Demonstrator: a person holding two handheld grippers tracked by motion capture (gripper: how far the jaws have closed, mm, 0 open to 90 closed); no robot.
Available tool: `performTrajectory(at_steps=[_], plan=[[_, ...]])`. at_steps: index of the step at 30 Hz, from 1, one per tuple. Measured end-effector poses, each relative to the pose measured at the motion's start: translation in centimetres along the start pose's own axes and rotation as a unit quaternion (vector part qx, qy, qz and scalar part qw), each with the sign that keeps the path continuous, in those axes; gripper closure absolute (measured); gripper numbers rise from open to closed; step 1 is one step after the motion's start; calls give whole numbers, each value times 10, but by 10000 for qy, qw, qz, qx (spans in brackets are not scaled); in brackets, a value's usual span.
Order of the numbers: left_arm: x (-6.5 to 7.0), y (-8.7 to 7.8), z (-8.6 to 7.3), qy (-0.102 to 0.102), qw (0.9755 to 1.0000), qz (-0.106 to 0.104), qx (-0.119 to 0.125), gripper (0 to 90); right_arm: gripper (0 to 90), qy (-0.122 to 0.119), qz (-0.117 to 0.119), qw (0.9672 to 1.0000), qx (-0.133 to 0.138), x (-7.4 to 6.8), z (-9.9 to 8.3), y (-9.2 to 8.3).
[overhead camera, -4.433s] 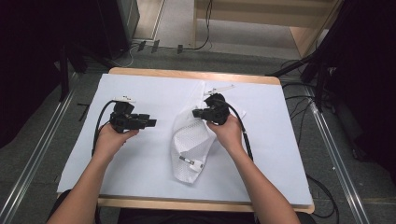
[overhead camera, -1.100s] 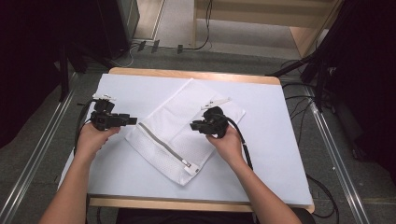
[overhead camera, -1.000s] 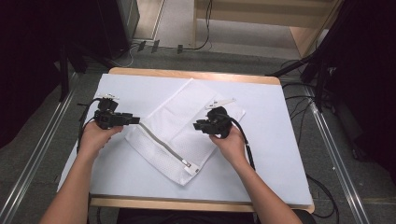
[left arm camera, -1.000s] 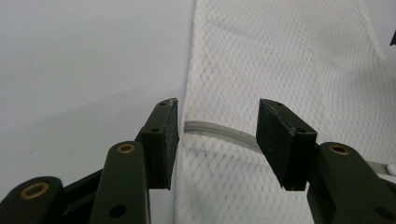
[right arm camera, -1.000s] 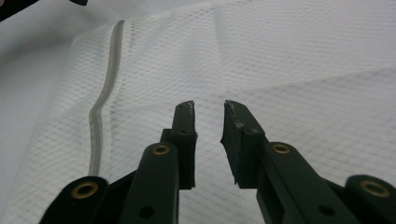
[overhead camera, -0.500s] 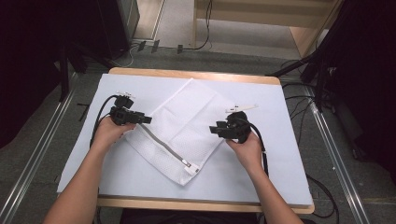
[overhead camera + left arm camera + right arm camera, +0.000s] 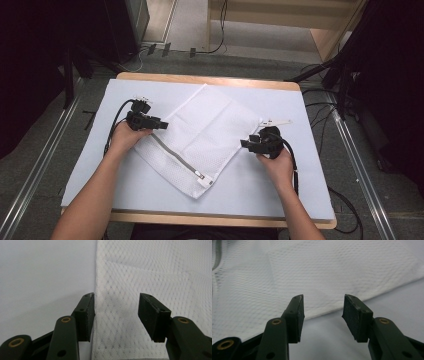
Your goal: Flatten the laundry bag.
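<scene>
High view: a white mesh laundry bag [image 7: 202,137] is lying flat and spread out on the white sheet covering the table [image 7: 210,80], turned diagonally, with 1 corner pointing to the far side and 1 toward the near edge. A grey zipper [image 7: 175,159] is running along its near-left edge, ending at a small pull near the near corner. The left gripper [image 7: 162,123] is sitting at the bag's left corner, its tips reaching over the fabric edge. The right gripper [image 7: 243,144] is sitting just beside the bag's right edge, pointing left toward it. A small white tag [image 7: 277,122] is lying on the sheet just beyond the right gripper. Both of the person's forearms are entering from the near side.

Left gripper view: the left gripper [image 7: 116,312] is standing with its 2 jaws apart. The bag's straight edge is running just beside the inner face of the left-hand jaw, and mesh is lying beneath the gap. No fabric is being pinched.

Right gripper view: the right gripper [image 7: 323,311] is holding its 2 jaws apart, having just been opening. The bag's edge is crossing under the gap, with bare sheet nearer. Nothing is gripped between the pads.
</scene>
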State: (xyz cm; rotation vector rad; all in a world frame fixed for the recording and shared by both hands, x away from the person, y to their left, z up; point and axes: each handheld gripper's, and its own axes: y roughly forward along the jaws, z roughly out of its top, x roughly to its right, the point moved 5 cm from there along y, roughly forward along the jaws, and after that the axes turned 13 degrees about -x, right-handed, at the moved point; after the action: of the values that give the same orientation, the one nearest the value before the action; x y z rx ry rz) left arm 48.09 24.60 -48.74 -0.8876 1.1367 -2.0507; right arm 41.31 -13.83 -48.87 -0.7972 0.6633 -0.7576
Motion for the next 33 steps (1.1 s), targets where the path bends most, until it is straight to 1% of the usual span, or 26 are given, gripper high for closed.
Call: performTrajectory(at_steps=[1, 2, 5, 8, 9, 12, 13, 15, 18, 20, 21, 24, 26, 27, 28, 29, 30, 31, 32, 33], plan=[[0, 0, 0, 0, 10000, 0, 0, 481, 528, 0, 0, 10000, 0, 0, 0, 0], [0, 1, 0, 62, 10000, 6, 7, 482, 526, 66, -55, 10000, -42, 5, -1, 2], [-1, 1, -1, 48, 10000, -12, 13, 483, 526, 114, -85, 9999, -80, 8, -1, 6], [0, 1, -1, 64, 10000, 10, 27, 483, 525, 128, -128, 9997, -149, 8, -1, 9], [0, 1, -1, 96, 9999, 51, 21, 482, 526, 128, -125, 9997, -157, 8, 0, 13], [1, 2, -1, 97, 9999, 46, 31, 483, 526, 127, -139, 9997, -184, 8, 0, 16], [0, 1, -1, 90, 9999, 53, 21, 487, 526, 142, -130, 9996, -209, 6, 1, 20], [1, 2, -1, 98, 9999, 45, 18, 496, 523, 102, -155, 9996, -219, 5, 2, 23], [2, 2, -1, 84, 10000, 11, -21, 543, 522, 89, -188, 9996, -168, 3, 4, 25], [3, 2, -2, -12, 9999, -145, -76, 587, 531, 89, -231, 9996, -116, 2, 5, 27], [3, 2, -2, -52, 9997, -213, -88, 626, 550, 106, -294, 9995, -103, 1, 5, 28], [3, 2, -2, -44, 9996, -228, -136, 692, 596, 124, -567, 9983, -96, -2, 5, 29], [4, 3, -3, -26, 9997, -177, -182, 729, 629, 32, -773, 9970, -81, -4, 4, 30], [4, 3, -3, -26, 9997, -177, -182, 745, 629, 32, -773, 9970, -81, -4, 4, 30], [4, 3, -3, -67, 9997, -169, -163, 745, 634, -13, -848, 9964, -75, -5, 4, 30], [4, 3, -3, -105, 9997, -179, -163, 768, 647, 2, -891, 9960, -72, -5, 3, 31], [3, 3, -3, -119, 9996, -181, -165, 805, 679, 41, -928, 9957, -52, -5, 4, 31], [3, 3, -4, -121, 9996, -168, -176, 805, 679, 41, -928, 9957, -52, -5, 4, 31], [3, 3, -4, -131, 9996, -177, -183, 849, 723, 87, -931, 9956, -63, -4, 4, 30], [3, 4, -4, -143, 9995, -185, -191, 865, 739, 82, -930, 9956, -71, -4, 4, 30]])
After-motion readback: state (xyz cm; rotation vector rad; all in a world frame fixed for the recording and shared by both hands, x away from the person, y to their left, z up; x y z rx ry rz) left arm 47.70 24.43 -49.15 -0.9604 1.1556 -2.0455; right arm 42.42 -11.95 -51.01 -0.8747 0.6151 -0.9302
